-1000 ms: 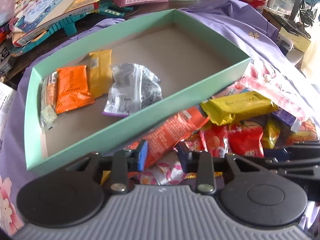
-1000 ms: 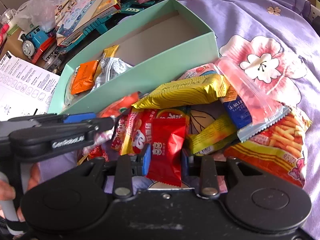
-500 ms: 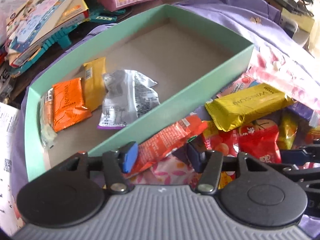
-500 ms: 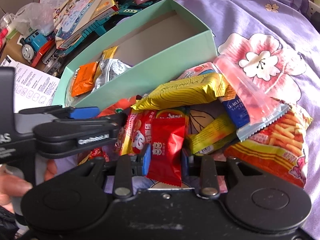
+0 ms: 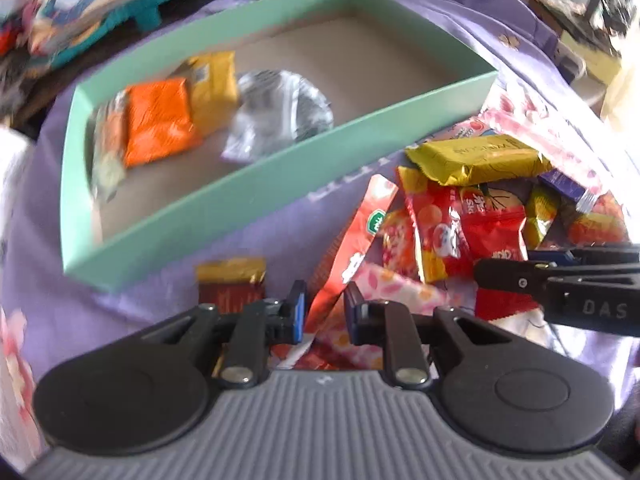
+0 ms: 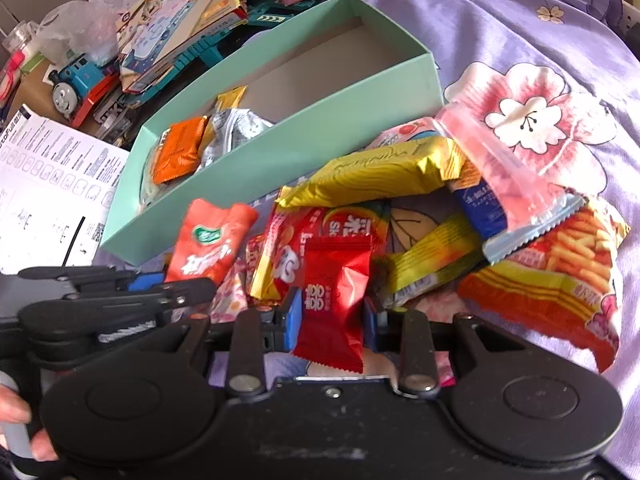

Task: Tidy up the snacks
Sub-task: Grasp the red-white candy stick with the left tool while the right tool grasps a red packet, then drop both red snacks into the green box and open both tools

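A long orange-red foil snack packet (image 5: 352, 240) is pinched between the left gripper's (image 5: 324, 304) fingers, beside the mint-green cardboard box (image 5: 280, 176); the right gripper's (image 6: 330, 312) fingers clamp a crinkled red candy wrapper (image 6: 334, 300).

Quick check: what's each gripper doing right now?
Left gripper: shut on the long orange-red packet.
Right gripper: shut on the red candy packet.

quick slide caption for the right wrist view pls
Right gripper clamps a red candy packet from the snack pile beside the mint-green box, while the left gripper grips an orange-red packet.
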### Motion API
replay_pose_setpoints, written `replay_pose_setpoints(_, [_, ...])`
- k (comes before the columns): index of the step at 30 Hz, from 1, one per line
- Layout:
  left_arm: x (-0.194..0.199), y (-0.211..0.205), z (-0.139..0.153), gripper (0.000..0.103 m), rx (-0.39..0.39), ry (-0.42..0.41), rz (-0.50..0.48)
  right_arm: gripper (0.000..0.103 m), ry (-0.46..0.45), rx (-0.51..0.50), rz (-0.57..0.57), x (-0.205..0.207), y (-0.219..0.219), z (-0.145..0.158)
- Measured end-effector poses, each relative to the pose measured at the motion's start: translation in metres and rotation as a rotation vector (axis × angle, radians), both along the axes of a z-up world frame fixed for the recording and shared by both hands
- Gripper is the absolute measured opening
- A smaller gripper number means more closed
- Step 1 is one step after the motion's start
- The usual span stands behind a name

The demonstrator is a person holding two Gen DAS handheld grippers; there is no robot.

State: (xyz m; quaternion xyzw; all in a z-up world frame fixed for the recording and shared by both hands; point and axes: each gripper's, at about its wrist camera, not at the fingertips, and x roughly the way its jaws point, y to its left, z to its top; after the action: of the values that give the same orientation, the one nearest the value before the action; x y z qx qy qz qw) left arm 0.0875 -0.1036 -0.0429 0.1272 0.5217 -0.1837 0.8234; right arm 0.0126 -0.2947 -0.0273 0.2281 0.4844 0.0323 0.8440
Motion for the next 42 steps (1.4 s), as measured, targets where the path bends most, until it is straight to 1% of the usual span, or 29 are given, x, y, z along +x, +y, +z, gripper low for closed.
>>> replay_pose_setpoints(1, [0.000,0.004,0.001,0.019,-0.007,0.000,0.012,0.031,0.001,-0.002,0.003,0.000,0.001,0.000])
replay_pose_setpoints(5, [0.006,0.000,-0.001,0.021,0.030,-0.026,0.031,0.031,0.007,-0.011,0.002,-0.001,0.005,0.001])
replay_pose_setpoints(7, [0.012,-0.006,-0.003,0.026,0.030,-0.031,0.025,0.031,0.013,-0.009,-0.003,-0.002,0.004,0.001])
replay_pose_setpoints(9, [0.016,-0.013,-0.007,0.029,0.046,-0.037,0.016,0.031,0.022,-0.002,-0.012,-0.003,0.001,-0.001])
replay_pose_setpoints(12, [0.023,-0.023,-0.011,0.030,0.073,-0.052,0.003,0.030,0.024,0.002,-0.021,-0.005,-0.004,-0.002])
replay_pose_setpoints(14, [0.025,-0.026,-0.014,0.019,0.074,-0.048,-0.002,0.030,0.025,0.002,-0.021,-0.005,-0.005,-0.002])
replay_pose_setpoints(17, [0.018,-0.026,-0.010,0.017,0.081,-0.079,-0.011,0.030,0.014,-0.010,-0.013,-0.005,-0.001,0.001])
replay_pose_setpoints(19, [0.013,-0.020,-0.004,0.016,0.056,-0.077,-0.007,0.030,0.011,-0.017,-0.007,-0.003,0.001,0.004])
replay_pose_setpoints(22, [0.009,-0.005,0.006,0.014,0.000,-0.052,0.019,0.030,0.005,-0.024,0.003,-0.002,0.005,0.010])
replay_pose_setpoints(24, [0.006,0.006,0.016,0.014,-0.038,-0.052,0.034,0.030,-0.002,-0.032,0.014,-0.001,0.008,0.017])
replay_pose_setpoints(27, [0.001,0.025,0.033,0.014,-0.087,-0.078,0.060,0.030,-0.022,-0.046,0.034,0.001,0.014,0.030])
replay_pose_setpoints(31, [0.006,0.049,0.054,0.014,-0.138,-0.115,0.105,0.030,-0.061,-0.062,0.065,0.011,0.024,0.053])
replay_pose_setpoints(36, [0.027,0.084,0.076,0.014,-0.183,-0.160,0.201,0.030,-0.114,-0.080,0.113,0.040,0.043,0.083])
replay_pose_setpoints(39, [0.046,0.101,0.083,0.014,-0.204,-0.178,0.264,0.030,-0.147,-0.104,0.153,0.066,0.060,0.097])
replay_pose_setpoints(42, [0.065,0.114,0.084,0.014,-0.226,-0.180,0.315,0.030,-0.160,-0.099,0.183,0.093,0.074,0.105])
